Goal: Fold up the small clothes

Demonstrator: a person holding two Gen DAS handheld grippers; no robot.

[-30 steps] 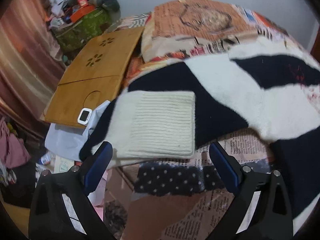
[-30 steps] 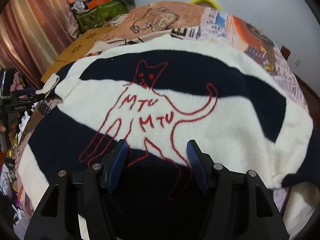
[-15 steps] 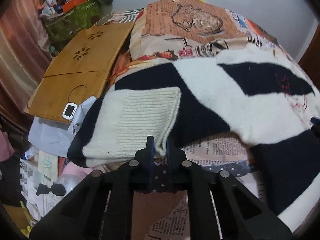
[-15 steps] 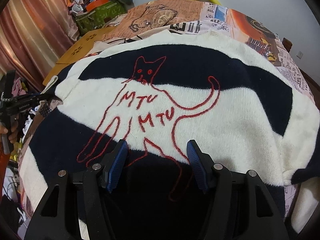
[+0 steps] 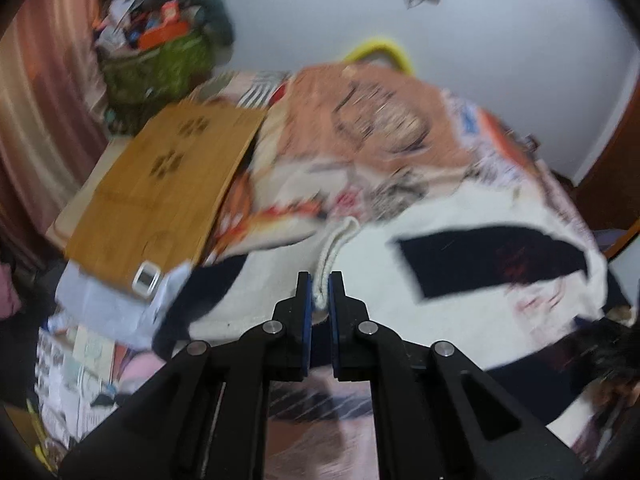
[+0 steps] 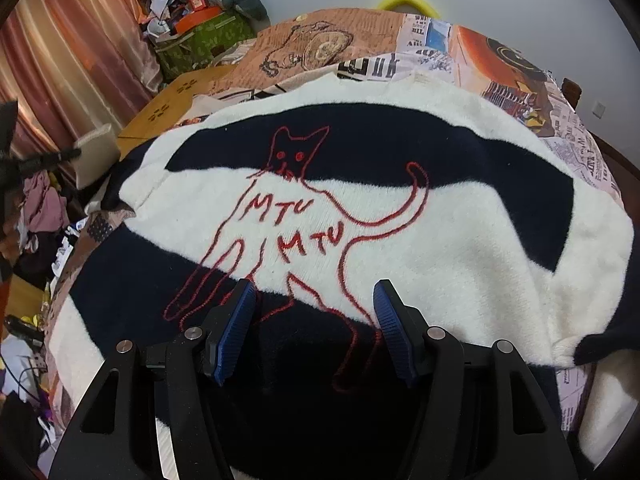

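A black-and-white striped sweater (image 6: 400,216) with a red outlined cat lies spread on a bed; it also shows in the left wrist view (image 5: 500,292). My left gripper (image 5: 319,300) is shut on the cream ribbed cuff (image 5: 334,252) of the sweater's sleeve and holds it lifted above the bed. In the right wrist view the lifted cuff (image 6: 94,152) shows at the far left. My right gripper (image 6: 316,320) is open and empty, hovering over the sweater's lower black stripe.
The bed has a patchwork newspaper-print cover (image 6: 328,48). A wooden lap board (image 5: 168,184) with a small white device (image 5: 146,276) lies left of the bed. A green bag (image 6: 200,40) of clutter stands by the curtain (image 6: 72,60). A yellow hoop (image 6: 408,2) shows behind the bed.
My left gripper shut on the sleeve cuff and has lifted it up and toward the sweater's body. The right gripper has stayed open over the sweater.
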